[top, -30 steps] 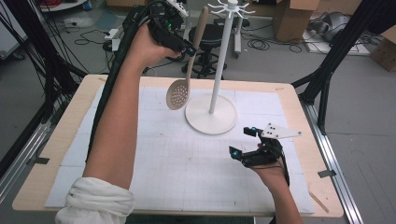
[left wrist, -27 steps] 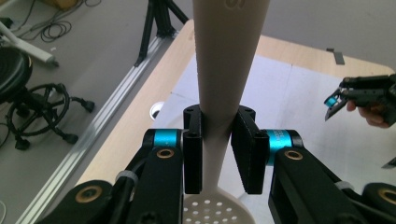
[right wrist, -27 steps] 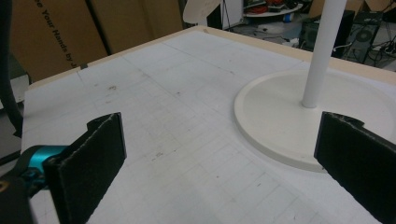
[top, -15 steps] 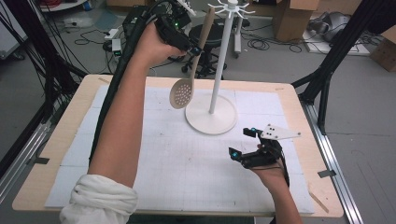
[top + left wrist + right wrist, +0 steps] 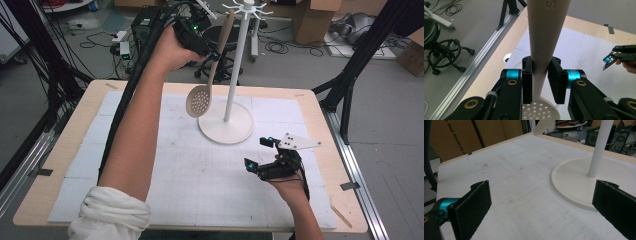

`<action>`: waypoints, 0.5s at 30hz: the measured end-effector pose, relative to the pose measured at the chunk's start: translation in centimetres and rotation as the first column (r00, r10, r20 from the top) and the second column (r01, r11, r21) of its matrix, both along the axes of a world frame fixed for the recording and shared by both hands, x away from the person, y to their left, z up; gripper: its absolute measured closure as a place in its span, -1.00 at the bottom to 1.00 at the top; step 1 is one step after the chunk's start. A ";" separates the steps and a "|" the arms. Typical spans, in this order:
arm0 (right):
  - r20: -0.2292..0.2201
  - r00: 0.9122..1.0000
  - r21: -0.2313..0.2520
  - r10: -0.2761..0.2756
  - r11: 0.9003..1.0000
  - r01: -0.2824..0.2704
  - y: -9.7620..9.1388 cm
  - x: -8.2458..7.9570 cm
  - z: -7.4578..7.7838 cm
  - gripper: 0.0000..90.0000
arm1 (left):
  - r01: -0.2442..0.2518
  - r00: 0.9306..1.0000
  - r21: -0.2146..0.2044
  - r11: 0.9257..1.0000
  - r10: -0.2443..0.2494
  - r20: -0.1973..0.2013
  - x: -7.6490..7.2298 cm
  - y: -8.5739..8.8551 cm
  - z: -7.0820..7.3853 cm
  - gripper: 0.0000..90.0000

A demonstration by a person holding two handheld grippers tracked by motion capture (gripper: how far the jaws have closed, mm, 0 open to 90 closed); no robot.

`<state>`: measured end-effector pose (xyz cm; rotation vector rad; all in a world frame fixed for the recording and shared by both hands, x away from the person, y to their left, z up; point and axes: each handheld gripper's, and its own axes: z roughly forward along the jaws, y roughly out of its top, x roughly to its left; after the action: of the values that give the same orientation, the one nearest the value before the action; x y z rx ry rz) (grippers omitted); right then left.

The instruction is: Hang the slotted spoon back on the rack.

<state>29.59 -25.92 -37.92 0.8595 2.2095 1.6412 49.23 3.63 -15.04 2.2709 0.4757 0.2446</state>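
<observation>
The slotted spoon (image 5: 200, 100) hangs in the air above the tabletop (image 5: 65, 150), just to the left of the stand (image 5: 235, 75) as the high view shows it. Its perforated bowl points down and sits over the white mat (image 5: 165, 170), close to the left edge of the stand's round base (image 5: 220, 132) and clear of it. Its handle slopes up and to the right toward the hooks at the top of the stand; whether the handle tip touches a hook cannot be told. The left tongs (image 5: 212, 54) are closed on the handle partway up its length. In the left gripper view the left tongs (image 5: 541, 82) press both black pads against the sides of the beige handle, with the spoon (image 5: 544, 37) running up out of the frame and its holed bowl showing below the pads. The left arm reaches up and forward from the near-left of the stand, with a white sleeve rolled at the elbow. The right tongs (image 5: 262, 155) rest low over the mat, near and to the front-right of the stand's base, and hold nothing. In the right gripper view the right tongs (image 5: 541, 210) stand wide apart, with bare mat between the pads and the stand (image 5: 599, 147) ahead and to the right.
</observation>
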 end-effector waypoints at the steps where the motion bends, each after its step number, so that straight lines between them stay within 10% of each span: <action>1: -0.001 1.000 -0.001 -0.001 1.000 0.001 0.0 0.0 0.0 -0.98 | -0.017 1.000 -0.005 1.000 0.017 0.003 0.0 0.0 -0.1 0.65; 15: 0.004 1.000 -0.001 0.000 1.000 0.000 0.0 -0.1 0.2 -0.98 | -0.053 0.998 -0.022 0.998 0.053 0.020 -1.0 2.4 -0.1 0.09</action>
<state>29.53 -25.97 -37.74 0.8552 2.2076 1.6409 48.19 6.03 -15.10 2.2345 0.5256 0.2879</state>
